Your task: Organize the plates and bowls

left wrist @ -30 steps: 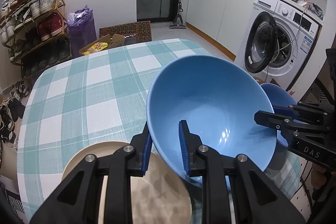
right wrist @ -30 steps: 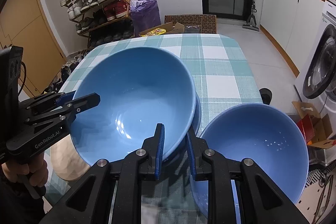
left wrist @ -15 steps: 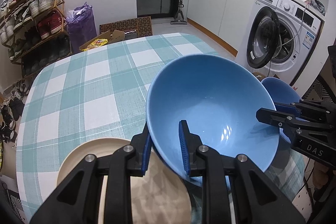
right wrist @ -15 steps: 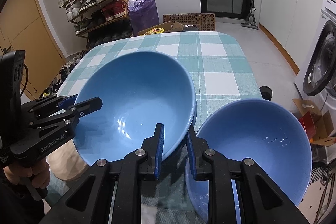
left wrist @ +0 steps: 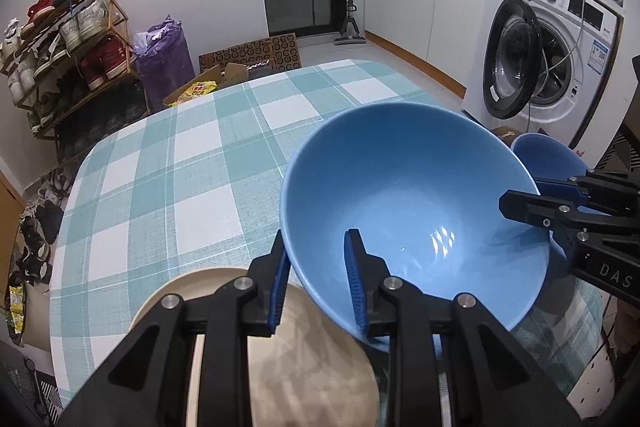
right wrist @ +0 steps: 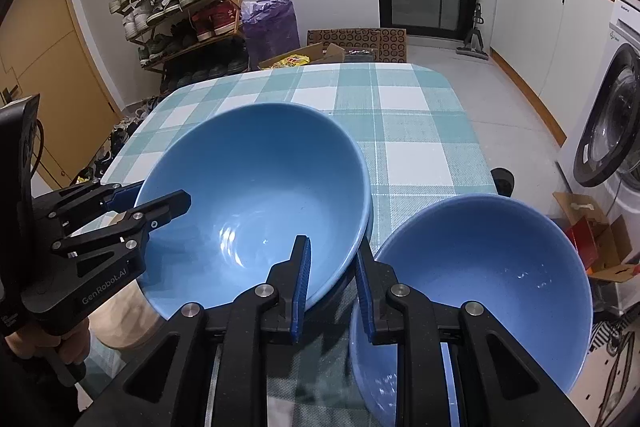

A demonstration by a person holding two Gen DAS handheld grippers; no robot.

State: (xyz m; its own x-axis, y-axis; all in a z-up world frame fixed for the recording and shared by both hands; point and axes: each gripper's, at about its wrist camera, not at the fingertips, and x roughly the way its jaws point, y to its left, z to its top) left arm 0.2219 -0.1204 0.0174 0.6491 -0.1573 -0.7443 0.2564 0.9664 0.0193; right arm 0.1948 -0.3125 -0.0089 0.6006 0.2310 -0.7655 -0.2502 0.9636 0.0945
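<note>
A large blue bowl is held above the checked table by both grippers. My left gripper is shut on the bowl's near rim, one finger inside and one outside. My right gripper is shut on the rim of the same bowl from the opposite side. It shows at the right of the left wrist view. A second blue bowl stands on the table just right of the right gripper. A beige plate lies under the left gripper.
The table has a teal-and-white checked cloth. Beyond the far edge are a shoe rack, a purple bag and cardboard boxes. A washing machine with its door open stands to the right.
The big blue bowl and both grippers have lifted a little and drawn back toward me. The second bowl and the plate have stayed where they were.
</note>
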